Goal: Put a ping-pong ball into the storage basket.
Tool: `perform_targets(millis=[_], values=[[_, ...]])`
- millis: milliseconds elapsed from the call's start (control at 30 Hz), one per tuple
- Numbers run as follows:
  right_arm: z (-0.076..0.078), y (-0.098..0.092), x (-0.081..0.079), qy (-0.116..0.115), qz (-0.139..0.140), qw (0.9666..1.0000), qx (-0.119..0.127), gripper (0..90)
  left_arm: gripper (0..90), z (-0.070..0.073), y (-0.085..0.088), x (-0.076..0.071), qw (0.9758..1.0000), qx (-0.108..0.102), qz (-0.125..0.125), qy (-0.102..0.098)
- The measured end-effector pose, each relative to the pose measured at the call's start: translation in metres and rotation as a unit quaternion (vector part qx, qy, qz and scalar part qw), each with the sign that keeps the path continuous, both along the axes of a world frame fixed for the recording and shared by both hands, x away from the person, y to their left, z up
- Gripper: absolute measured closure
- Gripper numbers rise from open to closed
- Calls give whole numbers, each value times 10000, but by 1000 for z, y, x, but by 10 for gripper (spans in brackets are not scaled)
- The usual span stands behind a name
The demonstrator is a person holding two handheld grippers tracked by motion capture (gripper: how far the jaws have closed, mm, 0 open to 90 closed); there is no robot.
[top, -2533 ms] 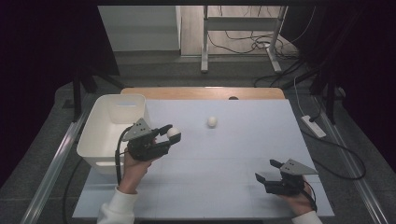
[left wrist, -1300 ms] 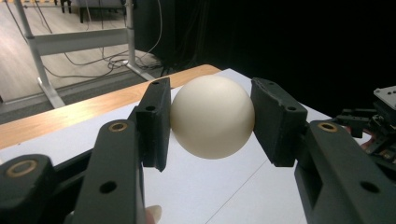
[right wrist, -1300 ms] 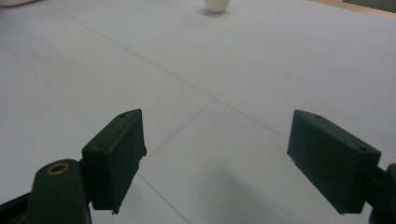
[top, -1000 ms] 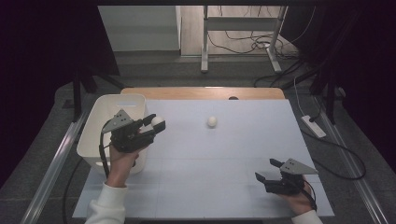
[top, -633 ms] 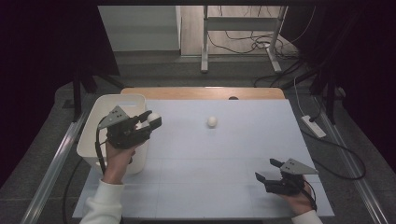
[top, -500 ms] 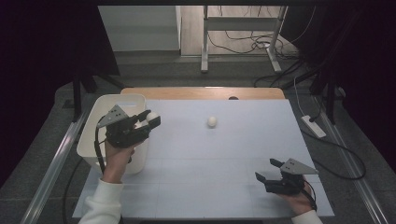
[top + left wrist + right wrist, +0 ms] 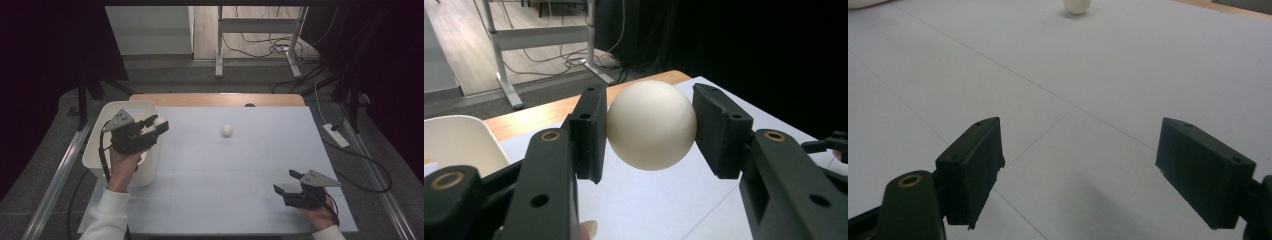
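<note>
Currently white ball (image 7: 651,125) pinched between left gripper (image 7: 159,125) pads, held at right rim of white bin (image 7: 95,150), bin opening lying just left of ball; second ball (image 7: 227,130) loose mid-table, nearer left hand; right gripper (image 7: 286,184) idle, jaws spread, nothing between; bin contents hidden behind left hand

Table (image 7: 240,165) evenly lit, surroundings dark; soft shadows; close-up views slightly soft, no glare.
</note>
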State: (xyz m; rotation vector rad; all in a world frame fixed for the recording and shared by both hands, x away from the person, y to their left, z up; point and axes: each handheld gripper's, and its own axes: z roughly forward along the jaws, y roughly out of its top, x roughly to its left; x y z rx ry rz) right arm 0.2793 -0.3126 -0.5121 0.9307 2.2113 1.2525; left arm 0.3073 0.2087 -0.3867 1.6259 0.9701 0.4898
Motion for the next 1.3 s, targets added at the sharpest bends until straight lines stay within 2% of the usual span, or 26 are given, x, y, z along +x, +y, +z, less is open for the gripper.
perform_targets(millis=[567,1067,1300], values=[[0,1,0,3,11,10000,-6,188,503,0,17,6,9994,116,320,97],[0,0,0,19,-5,10000,-11,188,503,-5,30,18,9975,251,603,278],[-1,0,0,8,-4,10000,-18,188,503,-4,33,22,9961,402,724,295]])
